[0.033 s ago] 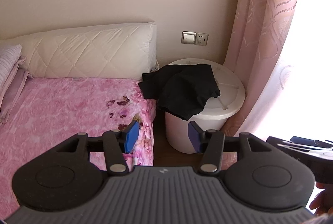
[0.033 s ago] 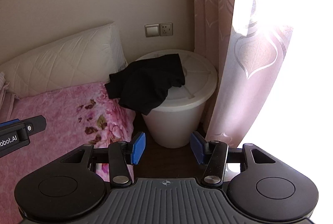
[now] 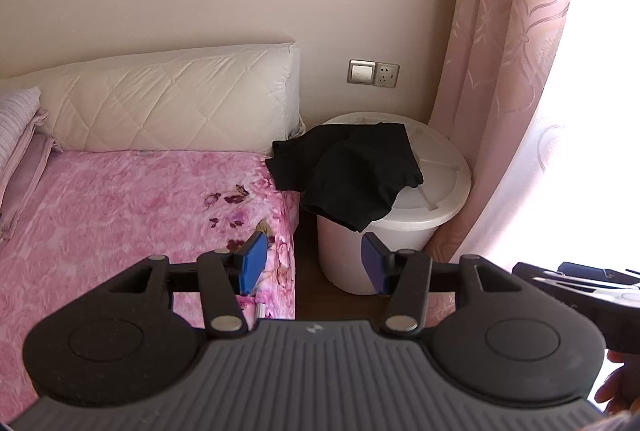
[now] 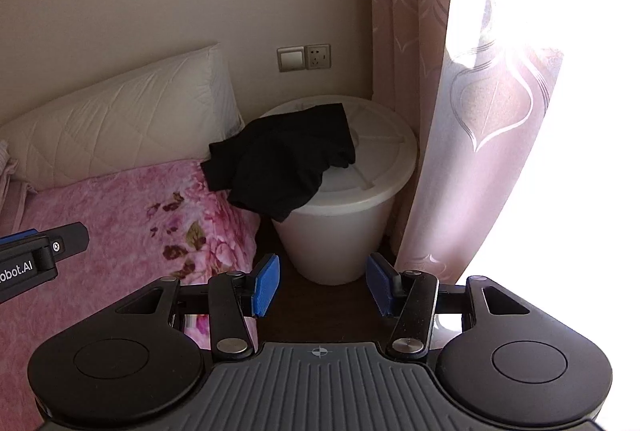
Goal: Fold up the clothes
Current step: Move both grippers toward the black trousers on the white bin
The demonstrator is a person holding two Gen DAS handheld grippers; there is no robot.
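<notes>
Black garment (image 3: pixel 352 171) draped over lidded white bucket (image 3: pixel 436 191), contents hidden, both tongs (image 3: pixel 314 263) (image 4: pixel 322 281) released, empty

A: anyone looking at this rig? The left gripper (image 3: pixel 314 263) is showing a grey ribbed plate with a small logo, flanked by two round black housings.

B: yep, the right gripper (image 4: pixel 323 285) is looking identical. Black link arms with silver pivot screws are carrying blue ribbed pads on the fingers (image 4: pixel 266 285).

A: white lettering ending "obot.AI" is peeking from the left one's side in the right view.
</notes>
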